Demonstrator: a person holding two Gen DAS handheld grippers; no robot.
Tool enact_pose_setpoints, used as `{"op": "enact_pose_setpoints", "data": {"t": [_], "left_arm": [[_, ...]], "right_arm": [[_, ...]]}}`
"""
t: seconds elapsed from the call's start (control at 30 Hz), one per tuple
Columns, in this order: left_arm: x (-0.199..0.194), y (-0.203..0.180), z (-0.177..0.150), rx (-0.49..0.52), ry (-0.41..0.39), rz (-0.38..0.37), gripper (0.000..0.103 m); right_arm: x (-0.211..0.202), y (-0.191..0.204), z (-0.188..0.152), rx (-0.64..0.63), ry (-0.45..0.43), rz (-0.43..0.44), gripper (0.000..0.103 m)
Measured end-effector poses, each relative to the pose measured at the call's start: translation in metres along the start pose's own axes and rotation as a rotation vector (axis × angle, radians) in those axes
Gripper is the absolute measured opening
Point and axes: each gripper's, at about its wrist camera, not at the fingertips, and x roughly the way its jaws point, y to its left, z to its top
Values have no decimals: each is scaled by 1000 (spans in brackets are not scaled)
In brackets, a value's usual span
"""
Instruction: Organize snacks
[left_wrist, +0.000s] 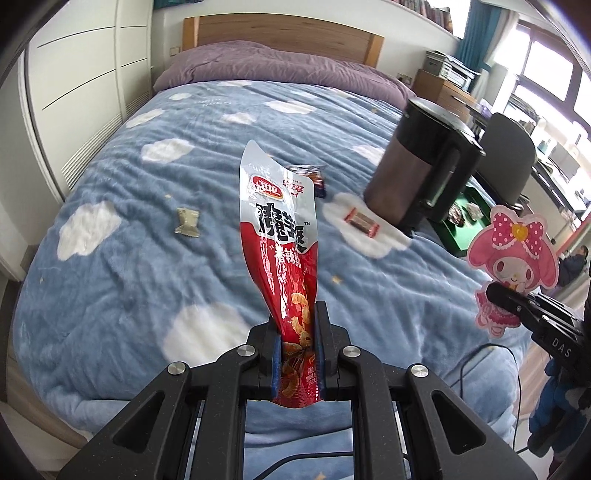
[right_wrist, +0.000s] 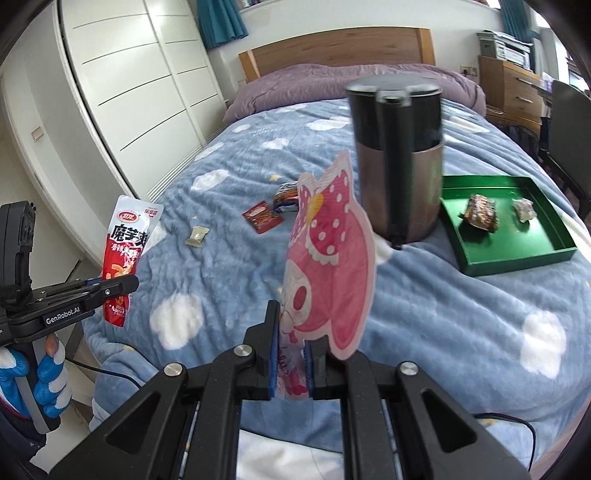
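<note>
My left gripper (left_wrist: 297, 343) is shut on a red and silver snack pouch (left_wrist: 280, 236), held upright above the bed's near edge; it also shows in the right wrist view (right_wrist: 123, 254). My right gripper (right_wrist: 291, 354) is shut on a pink cartoon-shaped snack bag (right_wrist: 328, 269), held upright; this bag shows in the left wrist view (left_wrist: 509, 254). A green tray (right_wrist: 517, 254) at the right holds two wrapped snacks (right_wrist: 480, 212). Loose on the blanket lie a beige candy (left_wrist: 187, 221), a red wrapped bar (left_wrist: 362, 221), a red packet (right_wrist: 263, 216) and a dark blue packet (left_wrist: 312, 179).
A black and brown electric kettle (left_wrist: 417, 173) stands on the blue cloud blanket (left_wrist: 166, 280) beside the tray. A purple pillow (left_wrist: 258, 66) and wooden headboard lie at the far end. White wardrobes stand left; a desk and chair (left_wrist: 513, 158) stand right. A black cable (right_wrist: 517, 421) trails near the bed edge.
</note>
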Motion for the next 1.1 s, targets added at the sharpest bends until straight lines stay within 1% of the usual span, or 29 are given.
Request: {"op": "enact_pose_setpoints", "data": {"t": [0.13, 0.33, 0.93, 1.1], "left_arm": [[0, -18, 0, 30, 12, -19, 11], [0, -53, -2, 107, 25, -43, 11], [4, -151, -1, 309, 54, -109, 11], [8, -179, 2, 353, 60, -133, 12]], "right_arm": [[-12, -21, -5, 42, -21, -27, 0], [-27, -51, -12, 104, -51, -60, 0], [-64, -128, -26, 256, -142, -107, 0], [-69, -145, -26, 273, -159, -121, 0]]}}
